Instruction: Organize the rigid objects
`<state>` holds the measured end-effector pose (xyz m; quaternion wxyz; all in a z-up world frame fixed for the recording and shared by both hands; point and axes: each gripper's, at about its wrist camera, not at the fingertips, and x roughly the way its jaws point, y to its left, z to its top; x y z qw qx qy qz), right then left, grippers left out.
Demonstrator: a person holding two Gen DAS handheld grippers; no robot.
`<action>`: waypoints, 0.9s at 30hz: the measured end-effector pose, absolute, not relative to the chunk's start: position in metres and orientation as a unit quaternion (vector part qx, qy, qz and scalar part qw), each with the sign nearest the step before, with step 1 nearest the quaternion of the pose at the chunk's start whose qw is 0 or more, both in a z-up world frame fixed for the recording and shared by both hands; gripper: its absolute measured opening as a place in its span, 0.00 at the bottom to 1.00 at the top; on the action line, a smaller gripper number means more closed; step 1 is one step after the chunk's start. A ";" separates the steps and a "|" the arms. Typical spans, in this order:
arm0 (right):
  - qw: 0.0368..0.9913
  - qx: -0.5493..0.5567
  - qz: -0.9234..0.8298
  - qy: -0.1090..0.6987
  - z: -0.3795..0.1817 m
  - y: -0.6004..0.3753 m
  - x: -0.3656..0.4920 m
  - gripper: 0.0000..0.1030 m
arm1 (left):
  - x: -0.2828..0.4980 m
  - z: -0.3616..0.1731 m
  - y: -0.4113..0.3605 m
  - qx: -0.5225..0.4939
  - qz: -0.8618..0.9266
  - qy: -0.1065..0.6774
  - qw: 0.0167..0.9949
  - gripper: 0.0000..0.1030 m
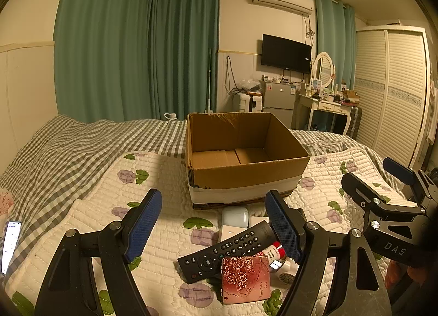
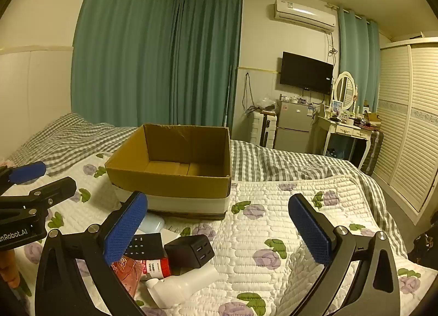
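Where quilt spreads: one cardboard box (image 1: 243, 151).

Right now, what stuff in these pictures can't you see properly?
- Remote control: its far end sits behind the left claw finger, left wrist view.
- Red-and-white tube: label print too small to read, right wrist view.
- White bottle: one end hidden behind the right claw frame.
- Phone: screen text too small, cut by the left edge.
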<state>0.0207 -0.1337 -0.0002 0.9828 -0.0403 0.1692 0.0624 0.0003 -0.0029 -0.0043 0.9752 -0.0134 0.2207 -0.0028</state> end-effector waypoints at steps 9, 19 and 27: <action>0.982 -0.041 0.063 0.173 -0.003 -0.131 0.024 1.00 | 0.001 -0.005 -0.003 -0.014 -0.002 0.221 0.975 0.78; 0.981 -0.042 0.064 0.176 -0.006 -0.131 0.022 1.00 | 0.001 -0.005 -0.002 -0.014 -0.003 0.222 0.975 0.78; 0.981 -0.044 0.065 0.179 -0.004 -0.131 0.023 1.00 | 0.001 -0.006 -0.001 -0.014 -0.003 0.223 0.975 0.78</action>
